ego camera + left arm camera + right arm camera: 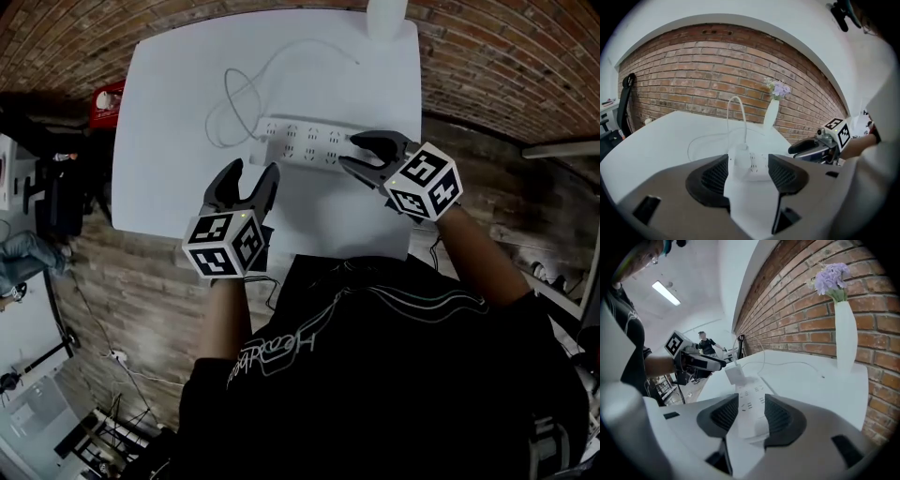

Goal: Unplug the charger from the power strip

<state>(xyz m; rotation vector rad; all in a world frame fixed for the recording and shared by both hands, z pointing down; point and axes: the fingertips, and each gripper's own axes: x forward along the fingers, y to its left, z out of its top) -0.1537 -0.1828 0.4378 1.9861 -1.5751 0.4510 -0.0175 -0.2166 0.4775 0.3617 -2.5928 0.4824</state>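
Observation:
A white power strip (314,145) lies across the white table (169,178), with a white charger (265,128) plugged into its left end. The charger's thin cable (234,98) loops toward the back. My left gripper (252,174) stands open just in front of the strip's left part, with nothing between its fingers. In the left gripper view the charger (738,154) shows just ahead of the open jaws. My right gripper (354,151) is open, its fingers straddling the strip's right end. The right gripper view shows the strip (749,404) running away between the jaws to the charger (735,375).
A white vase (846,336) with purple flowers stands at the table's back edge against the brick wall. A red object (109,99) sits off the table's left side. Wooden floor surrounds the table.

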